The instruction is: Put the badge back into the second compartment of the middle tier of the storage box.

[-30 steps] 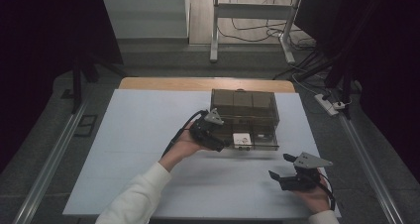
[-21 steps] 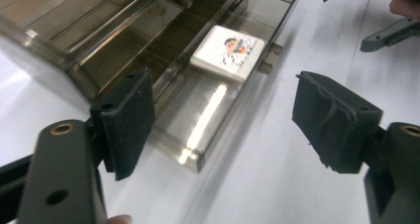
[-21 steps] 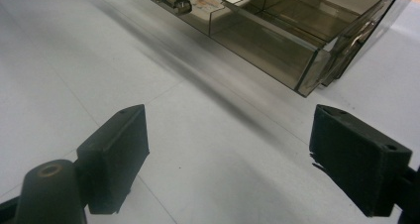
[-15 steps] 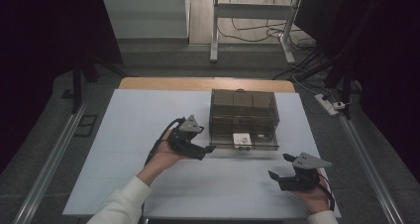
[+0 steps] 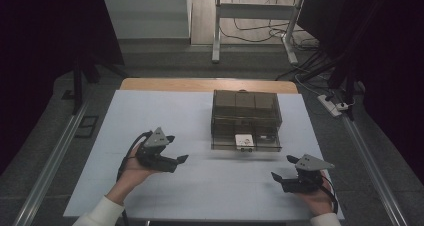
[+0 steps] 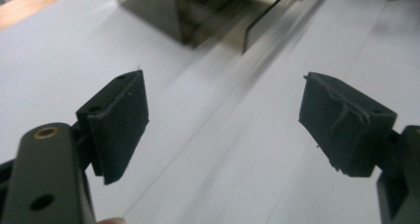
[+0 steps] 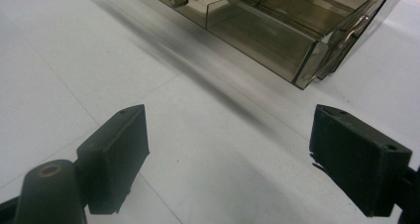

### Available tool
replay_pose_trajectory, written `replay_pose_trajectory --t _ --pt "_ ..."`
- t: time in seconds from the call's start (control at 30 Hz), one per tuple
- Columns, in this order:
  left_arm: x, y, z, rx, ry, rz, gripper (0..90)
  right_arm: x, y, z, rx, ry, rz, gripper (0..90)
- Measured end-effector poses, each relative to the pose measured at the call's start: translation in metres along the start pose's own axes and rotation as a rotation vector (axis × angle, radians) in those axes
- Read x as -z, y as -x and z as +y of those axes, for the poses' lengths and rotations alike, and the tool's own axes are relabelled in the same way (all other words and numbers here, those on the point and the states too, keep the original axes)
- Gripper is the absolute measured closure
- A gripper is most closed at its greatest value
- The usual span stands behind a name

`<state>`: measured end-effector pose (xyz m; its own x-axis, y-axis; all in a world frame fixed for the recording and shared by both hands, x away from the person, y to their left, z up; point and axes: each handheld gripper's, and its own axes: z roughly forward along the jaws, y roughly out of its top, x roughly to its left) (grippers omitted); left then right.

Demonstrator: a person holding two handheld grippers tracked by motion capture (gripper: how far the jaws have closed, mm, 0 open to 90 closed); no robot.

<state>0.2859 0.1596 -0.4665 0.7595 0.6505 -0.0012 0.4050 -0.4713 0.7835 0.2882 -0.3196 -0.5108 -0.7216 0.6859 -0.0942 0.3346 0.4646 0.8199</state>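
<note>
You are holding both grippers, left gripper [image 5: 161, 155] and right gripper [image 5: 299, 178], wide-fingered and empty on the desk [image 5: 165, 111], seemingly between steps beside the drawer box [image 5: 245, 118].

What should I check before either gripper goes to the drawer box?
1. Left gripper open and empty: ok, its jaws stand wide apart in the left gripper view, nothing between them.
2. Right gripper open and empty: ok, jaws wide apart, only bare table between.
3. Both grippers apart from the box: ok, each sits out on the table, on either side of it.
4. Drawer open: ok, it sticks out of the box front.
5. Drawer contents: a white item lies inside; what it is, cannot tell.
6. Path to the drawer front: ok, nothing lies on the table between grippers and box.
</note>
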Motion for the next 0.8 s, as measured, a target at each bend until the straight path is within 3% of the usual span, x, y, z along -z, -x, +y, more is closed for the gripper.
replay_pose_trajectory --t 0.43,0.57,0.63,0.8 --pt "0.024 -0.014 -0.062 0.099 -0.006 0.06 18.9 0.001 0.002 -0.001 -0.001 -0.001 -0.009 15.1" --pt "0.028 -0.017 -0.079 0.117 -0.034 0.105 18.6 0.001 0.002 -0.001 0.003 -0.003 -0.012 15.2" --pt "0.03 -0.018 -0.087 0.136 -0.031 0.1 18.6 0.002 0.002 -0.001 0.005 0.0 -0.013 15.2" --pt "0.031 -0.019 -0.09 0.138 -0.027 0.105 18.5 0.002 0.003 -0.001 0.005 0.004 -0.011 15.2"
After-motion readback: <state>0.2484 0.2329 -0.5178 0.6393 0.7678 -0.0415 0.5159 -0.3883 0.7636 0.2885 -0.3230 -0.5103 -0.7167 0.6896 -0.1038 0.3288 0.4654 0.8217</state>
